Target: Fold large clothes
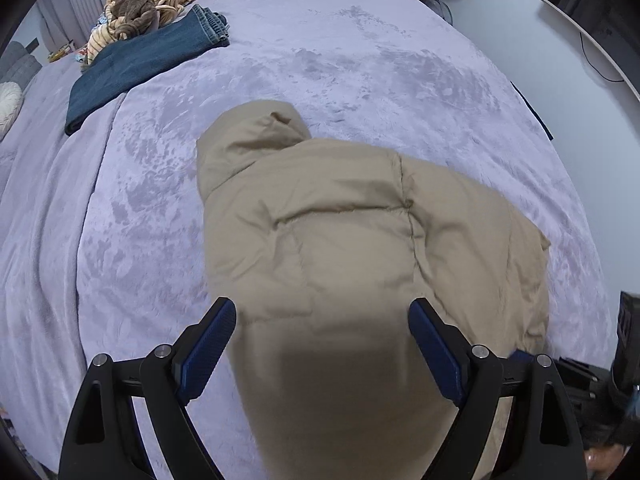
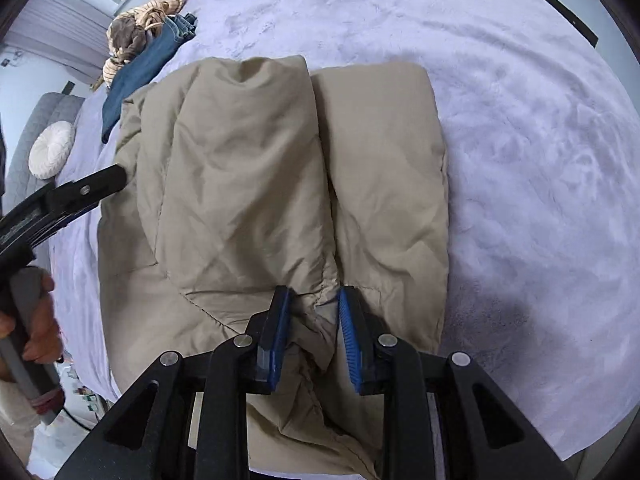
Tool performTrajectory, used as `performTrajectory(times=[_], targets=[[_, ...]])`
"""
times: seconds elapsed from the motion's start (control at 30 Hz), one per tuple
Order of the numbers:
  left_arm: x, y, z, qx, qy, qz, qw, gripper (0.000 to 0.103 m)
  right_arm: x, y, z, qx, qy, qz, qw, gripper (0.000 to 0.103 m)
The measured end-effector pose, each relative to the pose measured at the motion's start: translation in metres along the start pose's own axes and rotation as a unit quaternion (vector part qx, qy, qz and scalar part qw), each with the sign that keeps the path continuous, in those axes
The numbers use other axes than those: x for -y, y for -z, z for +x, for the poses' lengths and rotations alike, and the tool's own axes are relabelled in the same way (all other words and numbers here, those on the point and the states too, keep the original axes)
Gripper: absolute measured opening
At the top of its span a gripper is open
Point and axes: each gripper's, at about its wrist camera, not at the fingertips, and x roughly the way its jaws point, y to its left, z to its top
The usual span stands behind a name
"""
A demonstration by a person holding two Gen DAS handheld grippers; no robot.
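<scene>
**Tan Puffer Jacket Lay Half-Folded Beneath Two Claws**

The left gripper (image 1: 322, 308) stood with its blue-padded jaws spread wide, pointing steeply down over the puffy tan quilted jacket (image 1: 360, 232). Nothing was pinched between its pads; the padded fabric bulged up in the gap between them, dim and blurred near the lens, and whether it brushed the pads could not be told.

The right gripper (image 2: 314, 300) had its jaws partly apart, straddling a gathered, wrinkled bunch of the jacket (image 2: 248, 168) at its near edge. The left pad lay against the fabric; the right pad appeared to stand just clear of it, so the cloth sat between the jaws without being firmly clamped.

Only the right wrist view showed the jacket's fold: two long padded panels lying side by side with a seam-like crease running away from the claw. It also showed the left gripper's black finger (image 2: 100, 184) at the jacket's left edge, and the person's hand (image 2: 36, 320) around its grey handle. The left wrist view instead showed the jacket's rounded far lump, perhaps a hood or collar, and part of the other device at the right border.

The jacket lay on a lavender plush bedspread (image 1: 360, 60). Well beyond it, at the far left, sat folded blue denim jeans (image 1: 144, 60) touching a heap of striped tan and brown cloth (image 1: 148, 4). A round white cushion (image 2: 52, 150) rested near the headboard.
</scene>
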Motion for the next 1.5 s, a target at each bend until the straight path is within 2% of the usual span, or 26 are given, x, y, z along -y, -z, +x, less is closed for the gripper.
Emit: performTrajectory(times=[0.03,0.1,0.4,0.5,0.57,0.83,1.17,1.37,1.5], targets=[[-0.003,0.007,-0.003,-0.007,-0.002,-0.001,1.0,0.091,0.001,0.0,0.001,-0.001,0.0,0.001,1.0,0.028],[-0.007,0.019,-0.008,-0.015,-0.004,-0.004,0.9999,0.102,0.001,-0.003,0.005,-0.005,-0.001,0.003,1.0,0.028],[-0.025,0.043,-0.026,-0.022,0.015,-0.012,0.9996,0.102,-0.012,-0.009,0.007,-0.008,0.024,0.017,1.0,0.034],[-0.035,0.047,-0.03,-0.023,0.019,-0.017,0.9994,0.102,-0.015,-0.005,-0.001,-0.002,0.03,0.035,0.999,0.042],[-0.042,0.049,-0.031,-0.023,0.026,-0.018,0.9992,0.102,-0.016,-0.003,-0.007,0.003,0.027,0.044,0.999,0.052],[-0.064,0.062,-0.026,-0.031,0.044,-0.006,0.9985,0.102,-0.029,0.015,-0.022,0.039,0.029,0.08,0.996,0.078],[-0.07,0.07,-0.021,-0.046,0.07,-0.007,0.9965,0.102,-0.046,0.047,-0.025,0.045,0.03,0.09,0.994,0.081],[-0.061,0.058,-0.005,-0.052,0.068,-0.033,0.9958,0.102,-0.029,0.026,-0.04,0.056,0.016,0.075,0.995,0.081],[-0.056,0.048,0.002,-0.052,0.073,-0.068,0.9937,0.102,-0.008,-0.001,-0.04,0.033,0.009,0.058,0.998,0.083]])
